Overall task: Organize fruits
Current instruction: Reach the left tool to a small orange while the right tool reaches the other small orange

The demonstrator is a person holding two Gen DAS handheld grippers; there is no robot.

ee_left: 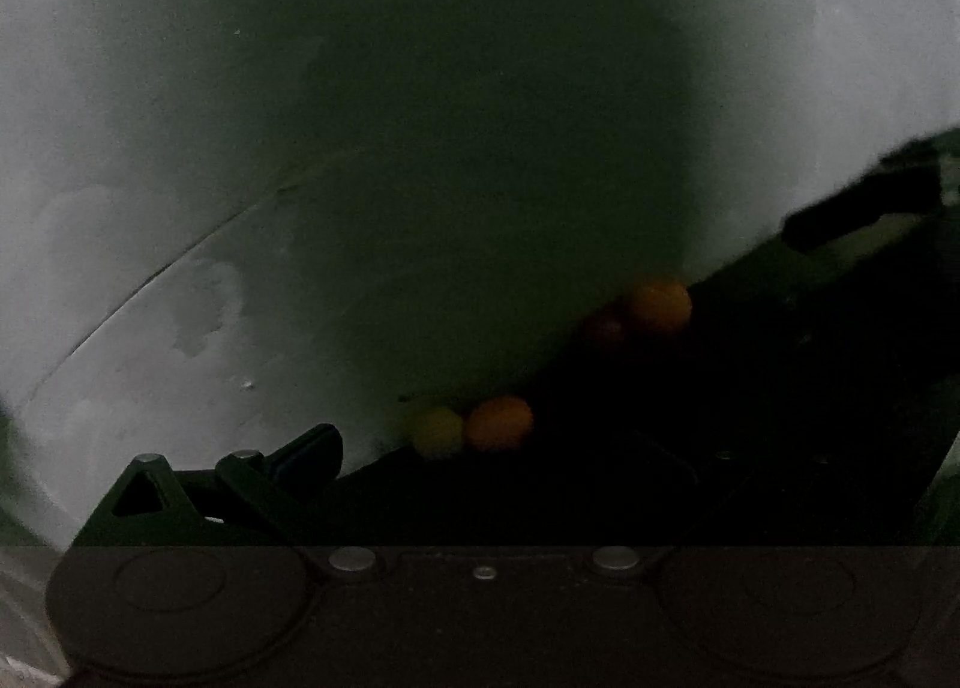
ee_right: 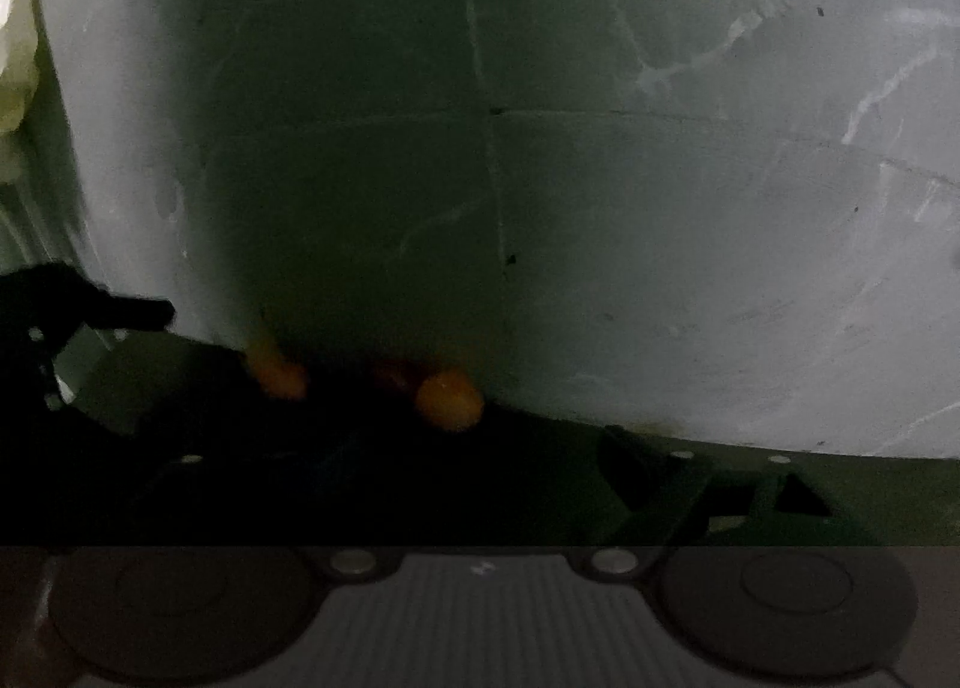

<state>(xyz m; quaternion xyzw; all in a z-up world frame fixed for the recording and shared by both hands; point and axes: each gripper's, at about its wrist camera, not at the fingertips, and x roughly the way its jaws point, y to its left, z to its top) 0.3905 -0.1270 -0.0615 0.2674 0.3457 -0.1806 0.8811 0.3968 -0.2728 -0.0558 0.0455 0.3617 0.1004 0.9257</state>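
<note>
Both views are very dark and blurred. In the left wrist view two orange fruits (ee_left: 660,307) (ee_left: 499,422), a yellow fruit (ee_left: 439,431) and a dark red fruit (ee_left: 606,328) lie along the edge of a black surface (ee_left: 750,418). My left gripper (ee_left: 480,466) shows only its left finger (ee_left: 306,454), set far from centre; the other is lost in the dark. The right gripper (ee_left: 864,220) reaches in at upper right. In the right wrist view I see two orange fruits (ee_right: 449,401) (ee_right: 276,373) and a red fruit (ee_right: 396,373). My right gripper (ee_right: 474,448) shows its right finger (ee_right: 636,466), with nothing seen held.
A grey tiled floor (ee_right: 720,268) with seams and scuff marks fills the background in both views, partly in heavy shadow. In the right wrist view the left gripper (ee_right: 120,313) pokes in at the left. A pale cloth-like thing (ee_right: 15,57) sits at the far left edge.
</note>
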